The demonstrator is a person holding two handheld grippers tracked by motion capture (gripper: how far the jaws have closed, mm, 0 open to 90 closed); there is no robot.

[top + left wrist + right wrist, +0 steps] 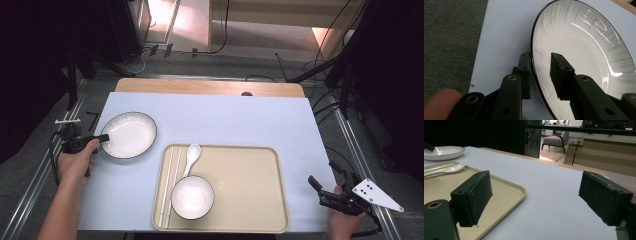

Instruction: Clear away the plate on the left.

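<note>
Straddling the near-left rim of the white plate (129,135), the left gripper (102,138) has one jaw outside the dark edge and one over the inner slope. In the left gripper view the plate (584,55) sits between the two black jaws with a gap visible on the inner side, so the pads seem not yet pressed on the rim, though the outer jaw lies so close to it that contact there is hard to judge. That plate rests on the pale table (225,120) at the left, just beside the far-left corner of the tray (250,185) but apart from it.

Counting what lies out: one plate, one beige tray, one white bowl (192,197) with a dark rim, one white spoon (191,157), and what looks like one pair of pale chopsticks (169,185) along the tray's left side. The bowl stands in the tray's near-left part, and the spoon lies just beyond it, handle pointing toward the bowl.

At the near-right corner of the table the right gripper (320,189) hovers off the edge, its jaws spread wide with nothing between them; in the right gripper view they frame bare table (549,202) beside the tray's rim (521,192).

Open room lies across the tray's right half, the far strip of table, and the right side beyond the tray.
</note>
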